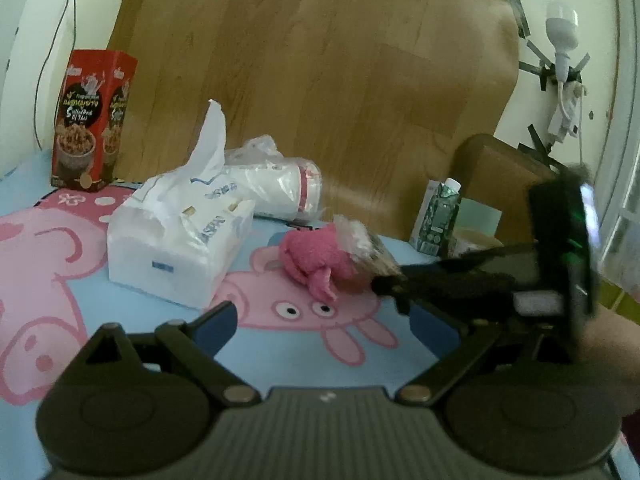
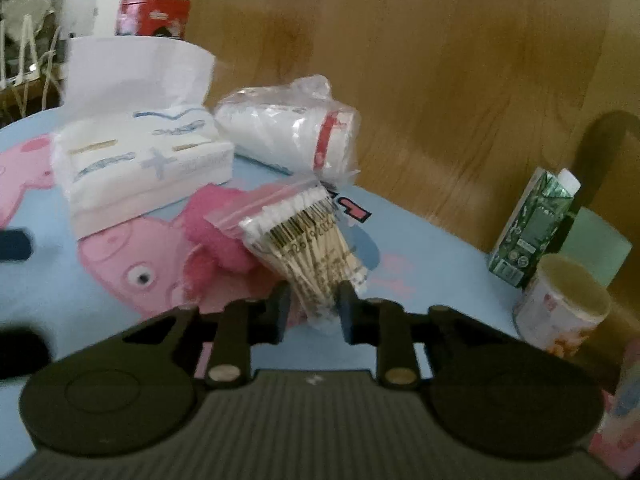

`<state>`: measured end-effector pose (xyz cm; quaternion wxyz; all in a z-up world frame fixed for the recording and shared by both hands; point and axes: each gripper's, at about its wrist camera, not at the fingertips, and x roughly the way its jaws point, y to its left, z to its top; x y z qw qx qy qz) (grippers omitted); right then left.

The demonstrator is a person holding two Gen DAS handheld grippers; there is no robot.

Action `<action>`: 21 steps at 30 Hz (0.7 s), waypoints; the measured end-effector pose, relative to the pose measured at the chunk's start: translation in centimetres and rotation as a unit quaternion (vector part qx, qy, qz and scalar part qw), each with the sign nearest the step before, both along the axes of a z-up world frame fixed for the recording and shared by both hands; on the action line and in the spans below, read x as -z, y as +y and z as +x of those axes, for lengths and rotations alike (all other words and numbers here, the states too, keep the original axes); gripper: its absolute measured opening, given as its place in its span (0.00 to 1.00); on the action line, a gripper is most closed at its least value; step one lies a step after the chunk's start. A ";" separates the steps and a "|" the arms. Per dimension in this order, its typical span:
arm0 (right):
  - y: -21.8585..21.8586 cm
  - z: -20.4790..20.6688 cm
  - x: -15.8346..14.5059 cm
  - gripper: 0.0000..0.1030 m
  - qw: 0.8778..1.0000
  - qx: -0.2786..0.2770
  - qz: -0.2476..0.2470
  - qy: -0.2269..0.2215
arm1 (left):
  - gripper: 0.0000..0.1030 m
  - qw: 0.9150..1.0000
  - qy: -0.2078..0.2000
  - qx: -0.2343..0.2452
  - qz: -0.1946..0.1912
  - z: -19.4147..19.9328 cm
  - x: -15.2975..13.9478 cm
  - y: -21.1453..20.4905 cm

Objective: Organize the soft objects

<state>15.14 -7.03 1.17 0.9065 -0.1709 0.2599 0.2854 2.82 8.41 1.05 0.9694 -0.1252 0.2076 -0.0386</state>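
Clear plastic, barcode-printed, the zip bag of cotton swabs [image 2: 310, 236] is sitting pinched in the right gripper [image 2: 314, 308], leaning beyond it against a pink plush [image 2: 212, 236], while the left gripper [image 1: 324, 320] is gaping wide, holding nothing.

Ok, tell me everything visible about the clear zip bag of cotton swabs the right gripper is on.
The clear plastic zip bag of wooden-stick cotton swabs has a pink-red zip strip along its top and a barcode printed across its front. White swab tips bunch at the upper end. The right gripper is shut on its lower end, holding it tilted, top leaning away to the left. Its upper part lies over the fuzzy pink soft toy on the blue cartoon-pig cloth.
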 end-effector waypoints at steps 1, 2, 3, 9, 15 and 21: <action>-0.3 -1.0 0.0 0.26 1.000 -0.004 -0.004 -0.004 | 0.94 1.000 0.000 0.000 0.000 0.0 0.0 0.0; -0.5 -1.6 0.0 0.26 1.000 -0.008 -0.008 -0.009 | 0.94 1.000 0.000 0.000 0.000 0.0 0.0 0.0; -1.0 -2.9 0.0 0.26 1.000 -0.014 -0.011 -0.012 | 0.94 1.000 -0.001 0.000 0.001 -0.1 0.0 -0.1; -5.0 -11.6 0.1 0.26 0.998 -0.049 -0.032 -0.038 | 0.96 1.000 0.002 0.007 0.006 -0.2 0.0 -0.2; -7.8 -17.7 0.1 0.28 0.997 -0.065 -0.027 -0.044 | 0.96 1.000 0.016 0.019 0.010 -0.1 0.1 -0.5; -9.9 -19.3 0.5 0.56 0.998 -0.050 0.023 -0.029 | 0.96 0.999 0.035 0.026 0.012 0.0 0.2 -0.7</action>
